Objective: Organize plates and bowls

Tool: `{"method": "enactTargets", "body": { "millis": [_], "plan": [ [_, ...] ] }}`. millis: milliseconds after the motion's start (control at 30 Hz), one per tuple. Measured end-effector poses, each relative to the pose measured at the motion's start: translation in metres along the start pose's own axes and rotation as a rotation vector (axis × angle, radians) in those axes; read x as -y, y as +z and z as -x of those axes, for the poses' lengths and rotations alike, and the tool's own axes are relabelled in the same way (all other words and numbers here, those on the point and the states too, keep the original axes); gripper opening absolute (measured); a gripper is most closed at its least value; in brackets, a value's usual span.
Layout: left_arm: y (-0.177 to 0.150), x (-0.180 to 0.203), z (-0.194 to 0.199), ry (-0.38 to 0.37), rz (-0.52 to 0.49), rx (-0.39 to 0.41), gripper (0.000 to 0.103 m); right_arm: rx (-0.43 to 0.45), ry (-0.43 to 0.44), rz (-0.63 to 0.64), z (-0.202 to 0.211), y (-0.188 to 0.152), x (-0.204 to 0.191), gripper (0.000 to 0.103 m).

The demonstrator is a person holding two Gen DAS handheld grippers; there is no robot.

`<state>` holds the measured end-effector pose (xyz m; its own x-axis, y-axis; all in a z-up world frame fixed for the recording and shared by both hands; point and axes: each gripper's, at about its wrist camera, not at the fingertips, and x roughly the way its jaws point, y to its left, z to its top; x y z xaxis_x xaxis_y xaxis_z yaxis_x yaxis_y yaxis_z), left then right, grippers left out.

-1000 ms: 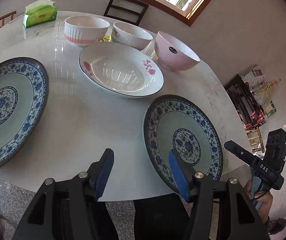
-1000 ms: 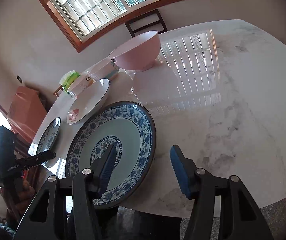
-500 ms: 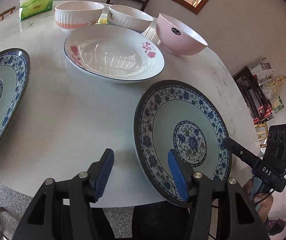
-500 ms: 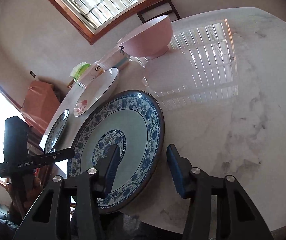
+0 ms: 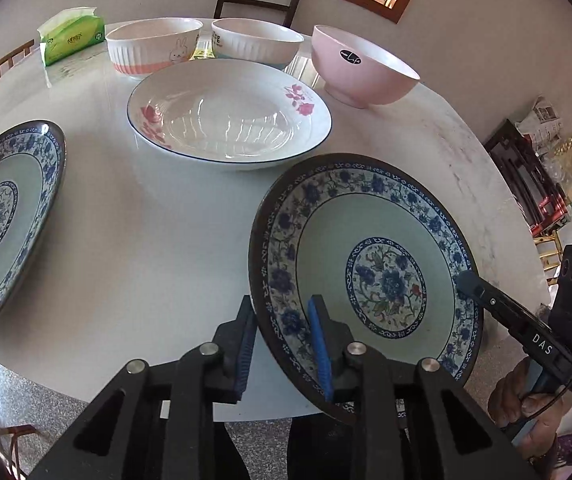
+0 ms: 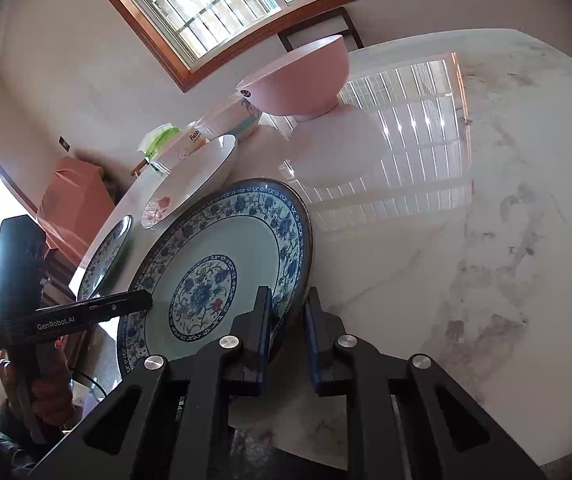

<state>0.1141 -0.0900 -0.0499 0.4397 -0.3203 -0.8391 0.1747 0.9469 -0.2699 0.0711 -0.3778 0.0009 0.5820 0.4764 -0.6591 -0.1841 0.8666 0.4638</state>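
The tabletop [image 5: 158,248] is seen to carry everything singly; nothing is stacked yet, so the sorting is judged barely begun. A blue plate [image 5: 370,268] at five o'clock is clamped at opposite rims by the left gripper [image 5: 282,344] and the right gripper [image 6: 288,328], whose jaws have just been closing on it. A second blue plate [image 5: 2,220] at nine, a floral plate [image 5: 230,120] at twelve and three bowls [image 5: 154,50] behind remain untouched.

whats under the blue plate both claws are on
The blue plate rests on the white marble table, its near edge overhanging. One finger of the left claw sits below the rim. The tabletop beneath the plate's middle is covered.
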Motion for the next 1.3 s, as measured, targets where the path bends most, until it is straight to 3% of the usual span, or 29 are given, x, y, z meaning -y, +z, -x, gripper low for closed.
{"method": "enactTargets", "body": {
  "millis": [567,1300],
  "plan": [
    [-0.022,-0.005,0.026,0.044,-0.021,0.083,0.026,0.008,0.020,-0.006,0.007,-0.018,-0.023,0.016],
    [-0.049,-0.073,0.087,0.133,0.132,0.185,0.026,-0.043,0.120,0.123,-0.025,-0.019,-0.103,0.016]
  ]
}}
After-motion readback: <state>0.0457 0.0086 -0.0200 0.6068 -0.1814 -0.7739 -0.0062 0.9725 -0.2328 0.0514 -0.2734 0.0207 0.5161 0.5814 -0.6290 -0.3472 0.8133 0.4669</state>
